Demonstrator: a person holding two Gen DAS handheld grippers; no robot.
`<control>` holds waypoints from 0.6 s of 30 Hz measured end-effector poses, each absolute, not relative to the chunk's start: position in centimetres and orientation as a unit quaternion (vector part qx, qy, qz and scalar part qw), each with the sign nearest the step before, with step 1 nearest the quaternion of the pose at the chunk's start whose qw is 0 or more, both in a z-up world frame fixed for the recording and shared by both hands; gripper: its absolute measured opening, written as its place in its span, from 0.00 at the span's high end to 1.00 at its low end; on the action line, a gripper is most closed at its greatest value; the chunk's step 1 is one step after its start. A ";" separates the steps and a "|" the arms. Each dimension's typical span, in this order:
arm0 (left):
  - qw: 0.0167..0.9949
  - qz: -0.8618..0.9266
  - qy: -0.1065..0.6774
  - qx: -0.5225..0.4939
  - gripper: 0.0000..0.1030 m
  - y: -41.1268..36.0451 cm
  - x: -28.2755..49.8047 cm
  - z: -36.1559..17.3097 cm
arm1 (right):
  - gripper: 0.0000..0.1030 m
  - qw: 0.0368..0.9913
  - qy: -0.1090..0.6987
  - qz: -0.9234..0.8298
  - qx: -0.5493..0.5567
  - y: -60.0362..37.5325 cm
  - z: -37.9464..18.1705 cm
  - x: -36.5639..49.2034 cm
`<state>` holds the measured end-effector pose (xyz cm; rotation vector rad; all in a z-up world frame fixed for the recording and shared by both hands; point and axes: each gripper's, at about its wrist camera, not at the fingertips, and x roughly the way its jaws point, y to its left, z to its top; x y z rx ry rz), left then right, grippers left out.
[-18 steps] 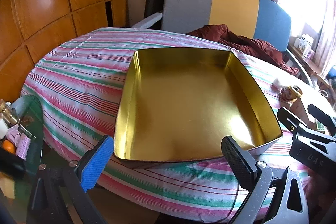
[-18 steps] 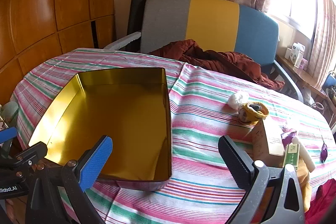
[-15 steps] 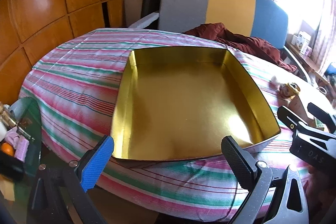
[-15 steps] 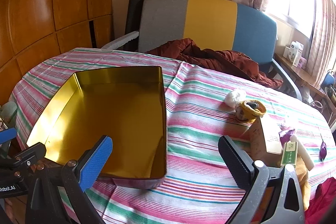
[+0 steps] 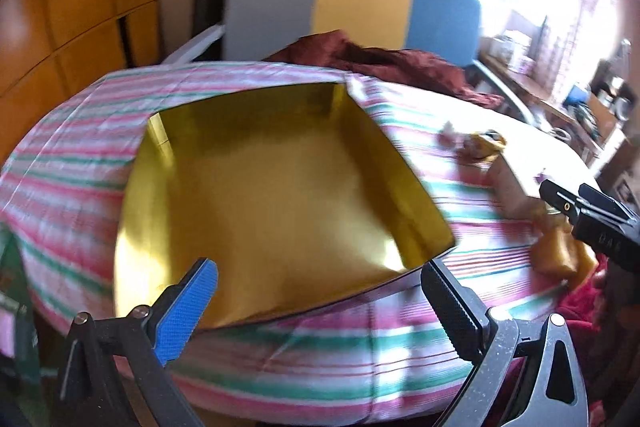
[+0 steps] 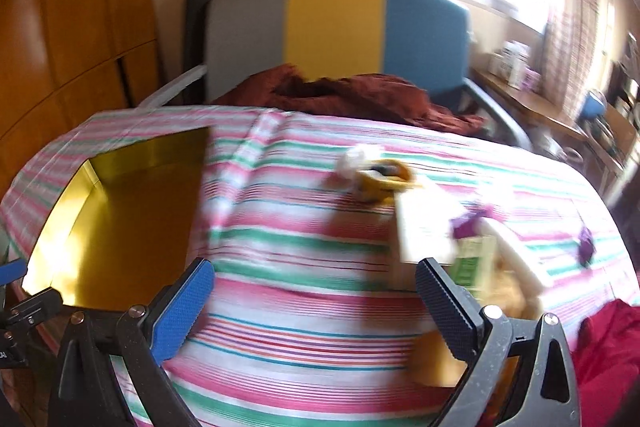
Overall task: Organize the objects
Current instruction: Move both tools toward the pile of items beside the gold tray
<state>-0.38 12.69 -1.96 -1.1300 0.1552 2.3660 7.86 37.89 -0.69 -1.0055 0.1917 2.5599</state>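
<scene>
Both views motion-smeared, small clutter (image 6: 460,227) at 3 o'clock on the striped tablecloth (image 6: 288,227) too blurred to name, right gripper (image 5: 592,223) cut off by the left view's 3 o'clock edge, windowsill items (image 6: 516,67) indistinct

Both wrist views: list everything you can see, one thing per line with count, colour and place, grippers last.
Tin tray: one, gold, nothing in it, on the table's left part.
Tablecloth: one, pink, green and white stripes, covering the table.
Small clutter: several blurred pieces, white, yellow, purple, on the cloth right of the tray.
Pale box: one, cream, among the clutter.
Green packet: one, green, beside the box.
Chair: one, grey, yellow and blue back, behind the table.
Dark red cloth: one, on the chair seat.
Wooden panels: orange-brown, left wall.
Left gripper: open, at the tray's near edge.
Right gripper: open, over the cloth near the clutter.
</scene>
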 end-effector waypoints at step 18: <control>0.471 0.767 0.092 -0.425 0.01 30.1 1.7 0.1 | 0.01 0.243 0.284 0.848 -0.376 58.8 0.1 12.5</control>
